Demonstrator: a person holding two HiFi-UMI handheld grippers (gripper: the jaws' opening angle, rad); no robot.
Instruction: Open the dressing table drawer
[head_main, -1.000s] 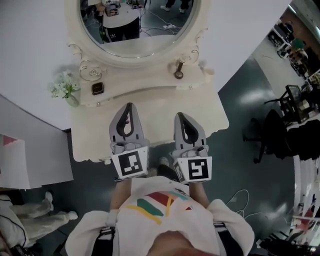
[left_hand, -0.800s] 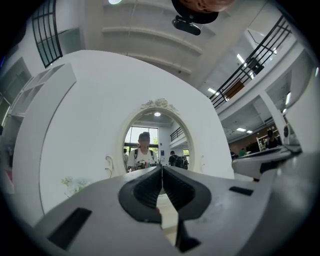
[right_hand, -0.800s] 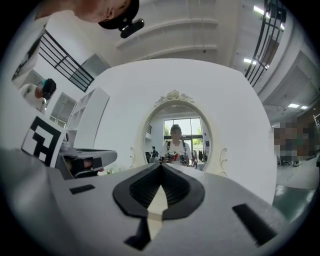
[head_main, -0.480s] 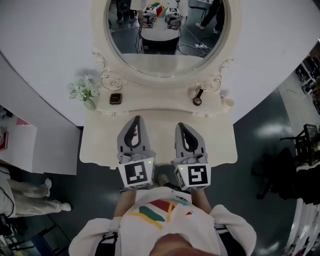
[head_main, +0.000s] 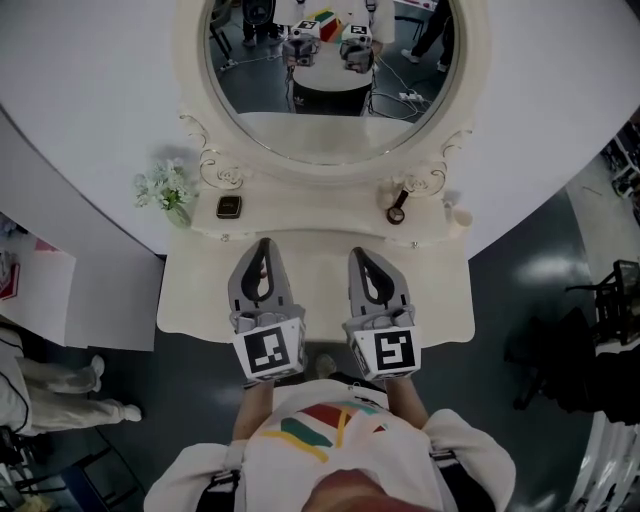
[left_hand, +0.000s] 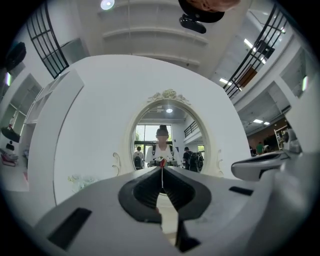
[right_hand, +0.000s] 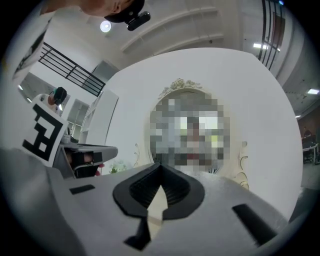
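The cream dressing table (head_main: 190, 300) stands against a white wall, with its oval mirror (head_main: 330, 80) behind. Its drawer front lies under the top's front edge and is hidden in every view. Both grippers hover side by side over the table top and point at the mirror. My left gripper (head_main: 263, 243) is shut with nothing in it, its tips meeting (left_hand: 161, 170). My right gripper (head_main: 360, 253) is also shut and empty (right_hand: 160, 165). Each shows at the edge of the other's view: the right gripper (left_hand: 265, 165) and the left gripper (right_hand: 75, 150).
On the table's raised back shelf stand a small vase of white flowers (head_main: 165, 190), a dark square object (head_main: 229, 207), a small round hand mirror (head_main: 397, 212) and a small white piece (head_main: 460, 215). A white partition (head_main: 100, 290) stands to the left and dark floor to the right.
The view and both grippers have swung round, so the table and mirror now sit centred and square ahead. Both grippers stayed shut over the table top.
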